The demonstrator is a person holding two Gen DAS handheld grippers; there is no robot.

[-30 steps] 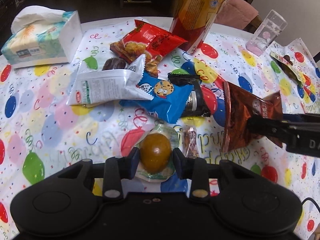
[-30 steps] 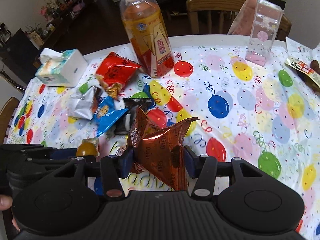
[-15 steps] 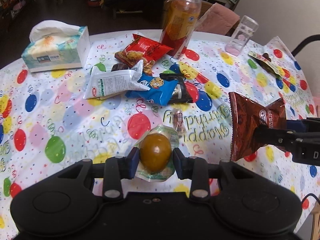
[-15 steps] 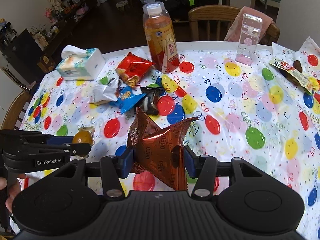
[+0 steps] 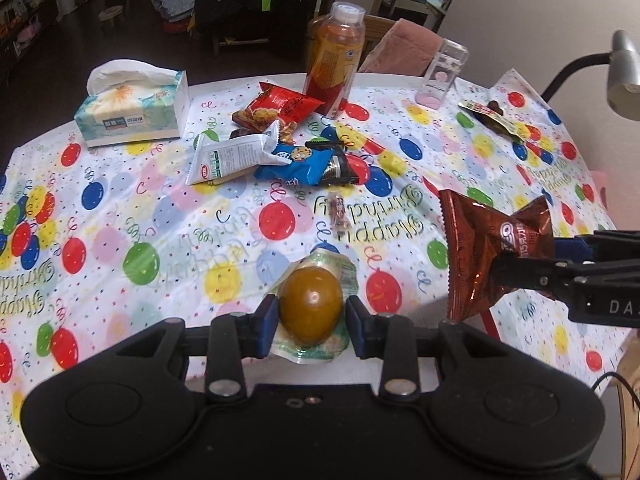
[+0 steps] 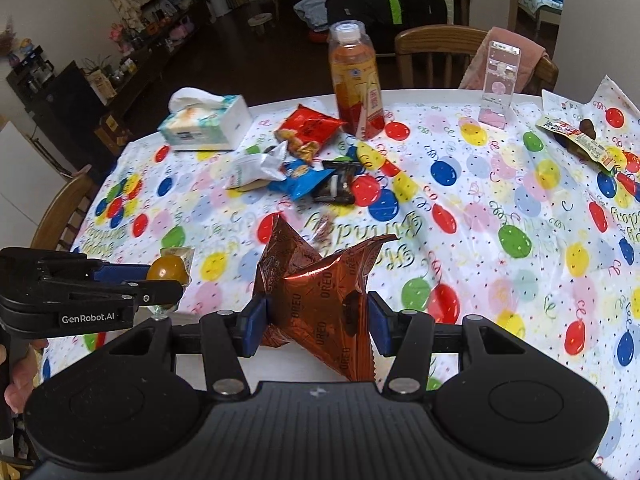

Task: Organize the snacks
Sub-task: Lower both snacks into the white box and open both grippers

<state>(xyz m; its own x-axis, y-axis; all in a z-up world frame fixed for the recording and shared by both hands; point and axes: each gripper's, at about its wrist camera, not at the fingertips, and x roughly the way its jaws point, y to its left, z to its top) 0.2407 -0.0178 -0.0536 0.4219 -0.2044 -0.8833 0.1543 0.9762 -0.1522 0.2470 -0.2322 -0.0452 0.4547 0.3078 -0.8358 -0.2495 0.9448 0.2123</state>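
Above the worktop, my left fingers were closed on a packaged egg, my right fingers on a brown Oreo packet. Both were held clear of the snack pile beyond.

Bare tablecloth lies near; snack pile and bottle block the far side

A home dining room: balloon-print tablecloth, wooden chairs, tissue box, cluttered shelves.
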